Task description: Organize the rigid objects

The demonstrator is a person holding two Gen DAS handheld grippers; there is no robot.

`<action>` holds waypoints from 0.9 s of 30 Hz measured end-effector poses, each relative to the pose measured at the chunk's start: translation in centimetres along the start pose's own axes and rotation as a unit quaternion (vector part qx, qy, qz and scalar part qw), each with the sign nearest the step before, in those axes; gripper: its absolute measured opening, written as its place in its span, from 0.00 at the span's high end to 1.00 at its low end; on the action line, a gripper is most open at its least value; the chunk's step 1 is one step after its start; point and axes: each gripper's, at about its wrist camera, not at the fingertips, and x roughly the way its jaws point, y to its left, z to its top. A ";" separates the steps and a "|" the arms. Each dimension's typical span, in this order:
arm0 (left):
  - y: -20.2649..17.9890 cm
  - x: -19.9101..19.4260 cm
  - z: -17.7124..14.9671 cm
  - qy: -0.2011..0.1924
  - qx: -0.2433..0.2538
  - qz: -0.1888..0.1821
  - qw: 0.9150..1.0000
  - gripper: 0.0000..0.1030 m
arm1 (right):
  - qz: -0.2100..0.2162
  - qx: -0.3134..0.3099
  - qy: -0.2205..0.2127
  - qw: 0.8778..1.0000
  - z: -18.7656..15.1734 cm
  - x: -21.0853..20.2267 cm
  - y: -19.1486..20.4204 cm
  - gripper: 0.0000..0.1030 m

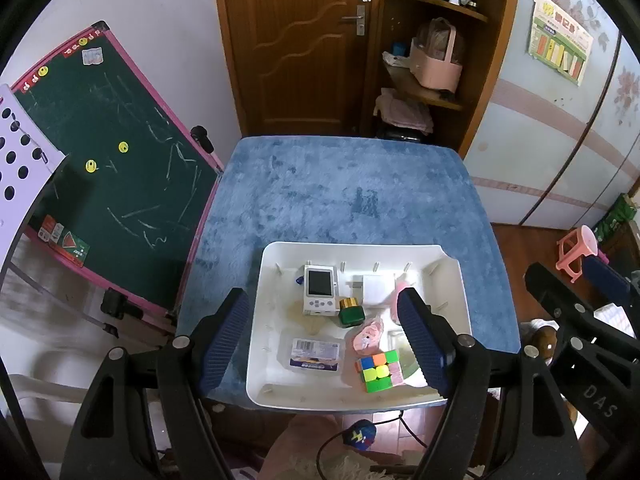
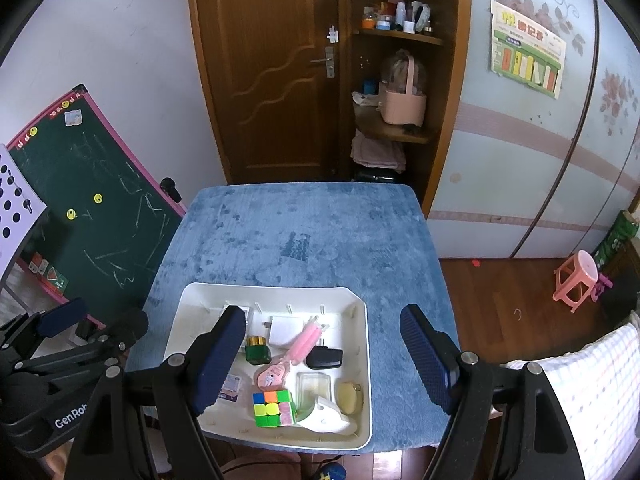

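Grippers, left [image 1: 324, 334] and right [image 2: 322, 354], gape wide, empty; "GenRob" lettering on left.

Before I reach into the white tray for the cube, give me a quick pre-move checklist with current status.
1. Left tool open and holding nothing: ok.
2. Right tool open and holding nothing: ok.
3. Multicoloured puzzle cube exposed from above in the white plastic tray: ok.
4. Clearance around the cube: not ok; the pink plastic toy sits close behind it, and a white curved piece lies against its right side.
5. Tray fully supported on the blue plush table cover: cannot tell; its near edge sits at the table's front edge.
6. Free cover space behind the tray for setting items down: ok.
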 end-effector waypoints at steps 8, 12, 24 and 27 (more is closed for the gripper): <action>0.2 0.1 0.0 0.002 0.000 -0.001 1.000 0.23 | 0.001 -0.001 0.001 1.000 0.0 0.0 0.0 0.22; 0.2 0.1 0.0 0.003 0.000 -0.002 1.000 0.23 | 0.004 0.001 0.004 1.000 0.2 0.1 0.0 0.22; 0.5 0.5 -0.3 0.007 0.000 -0.003 1.000 0.23 | 0.006 0.007 0.010 1.000 0.3 0.8 -0.2 0.22; 0.4 0.5 -0.2 0.008 -0.001 -0.003 1.000 0.23 | 0.006 0.011 0.013 1.000 0.2 1.1 -0.3 0.22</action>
